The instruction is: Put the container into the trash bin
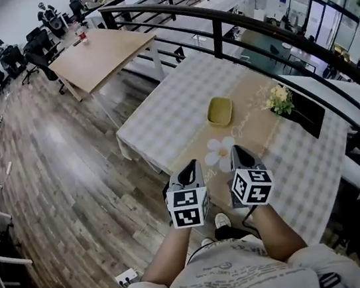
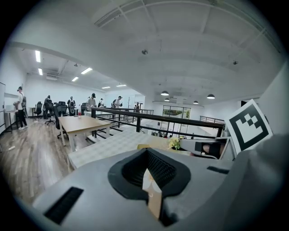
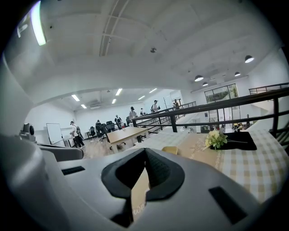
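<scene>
Container on checked table; flowers near; railing behind.

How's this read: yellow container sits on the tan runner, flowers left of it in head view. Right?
One thing is off. In the head view the flowers are to the right of the yellow container, not the left. The container does sit on the tan runner.

- Two in my hands: left claw, right claw.
- One yellow container.
- One bunch of flowers.
- Two worktops: checked worktop, wooden worktop.
- One black railing.
</scene>
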The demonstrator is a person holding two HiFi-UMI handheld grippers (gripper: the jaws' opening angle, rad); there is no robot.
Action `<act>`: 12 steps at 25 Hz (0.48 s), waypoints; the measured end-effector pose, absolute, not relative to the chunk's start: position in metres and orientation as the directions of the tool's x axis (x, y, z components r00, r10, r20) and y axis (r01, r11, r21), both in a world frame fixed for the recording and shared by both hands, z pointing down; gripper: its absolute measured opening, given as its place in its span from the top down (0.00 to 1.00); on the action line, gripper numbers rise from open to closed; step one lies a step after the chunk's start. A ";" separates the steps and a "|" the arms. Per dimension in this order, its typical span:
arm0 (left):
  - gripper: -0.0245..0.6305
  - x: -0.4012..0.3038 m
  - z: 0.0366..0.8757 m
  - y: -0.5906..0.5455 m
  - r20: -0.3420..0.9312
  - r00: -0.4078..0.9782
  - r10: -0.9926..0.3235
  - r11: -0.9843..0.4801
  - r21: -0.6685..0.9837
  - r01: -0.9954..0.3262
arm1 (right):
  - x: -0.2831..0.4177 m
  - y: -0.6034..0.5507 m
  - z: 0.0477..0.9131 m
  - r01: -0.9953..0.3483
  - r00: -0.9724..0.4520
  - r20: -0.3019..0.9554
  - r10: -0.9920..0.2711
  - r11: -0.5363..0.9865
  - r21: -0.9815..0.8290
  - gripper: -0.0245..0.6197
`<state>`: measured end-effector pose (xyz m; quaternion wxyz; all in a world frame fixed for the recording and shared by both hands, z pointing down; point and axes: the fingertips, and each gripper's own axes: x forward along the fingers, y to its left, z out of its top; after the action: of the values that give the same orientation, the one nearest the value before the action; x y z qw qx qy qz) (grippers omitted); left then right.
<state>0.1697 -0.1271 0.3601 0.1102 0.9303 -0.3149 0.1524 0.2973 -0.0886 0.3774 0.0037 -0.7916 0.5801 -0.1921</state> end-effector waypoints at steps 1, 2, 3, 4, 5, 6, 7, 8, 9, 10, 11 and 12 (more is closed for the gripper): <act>0.96 0.175 0.360 -0.131 0.353 0.754 -0.554 -0.776 0.108 -0.621 | 0.303 -0.093 0.380 -0.917 0.252 0.306 -0.918 -0.328 -0.227 0.96; 0.96 0.180 0.362 -0.135 0.356 0.751 -0.556 -0.774 0.109 -0.624 | 0.308 -0.098 0.383 -0.917 0.251 0.311 -0.917 -0.328 -0.225 0.96; 0.96 0.184 0.364 -0.140 0.359 0.748 -0.559 -0.770 0.109 -0.628 | 0.313 -0.103 0.386 -0.917 0.250 0.316 -0.915 -0.329 -0.226 0.96; 0.96 0.187 0.366 -0.145 0.364 0.743 -0.561 -0.767 0.110 -0.633 | 0.318 -0.107 0.390 -0.916 0.249 0.320 -0.914 -0.330 -0.228 0.96; 0.96 0.190 0.369 -0.150 0.369 0.739 -0.564 -0.763 0.111 -0.637 | 0.323 -0.111 0.393 -0.915 0.249 0.324 -0.913 -0.332 -0.230 0.96; 0.96 0.193 0.373 -0.155 0.376 0.734 -0.566 -0.759 0.112 -0.642 | 0.329 -0.116 0.397 -0.913 0.249 0.330 -0.910 -0.335 -0.233 0.96; 0.96 0.196 0.377 -0.160 0.384 0.729 -0.567 -0.754 0.112 -0.647 | 0.334 -0.120 0.401 -0.911 0.250 0.337 -0.908 -0.338 -0.236 0.96; 0.96 0.199 0.381 -0.165 0.393 0.723 -0.569 -0.750 0.113 -0.652 | 0.340 -0.124 0.406 -0.909 0.250 0.345 -0.905 -0.341 -0.237 0.96; 0.96 0.201 0.386 -0.170 0.402 0.717 -0.569 -0.746 0.113 -0.656 | 0.346 -0.128 0.412 -0.908 0.250 0.354 -0.901 -0.345 -0.238 0.96; 0.96 0.205 0.390 -0.173 0.410 0.713 -0.569 -0.743 0.115 -0.659 | 0.352 -0.133 0.418 -0.906 0.249 0.366 -0.897 -0.349 -0.238 0.96; 0.96 0.209 0.394 -0.177 0.417 0.710 -0.567 -0.742 0.117 -0.660 | 0.358 -0.137 0.425 -0.904 0.248 0.379 -0.892 -0.354 -0.241 0.96; 0.96 0.213 0.397 -0.180 0.423 0.710 -0.563 -0.742 0.120 -0.660 | 0.363 -0.143 0.433 -0.900 0.246 0.392 -0.887 -0.359 -0.247 0.96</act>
<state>0.2130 -0.1804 0.3975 0.1322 0.9150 -0.3343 0.1830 0.3627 -0.1426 0.4325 -0.0143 -0.7891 0.5661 -0.2379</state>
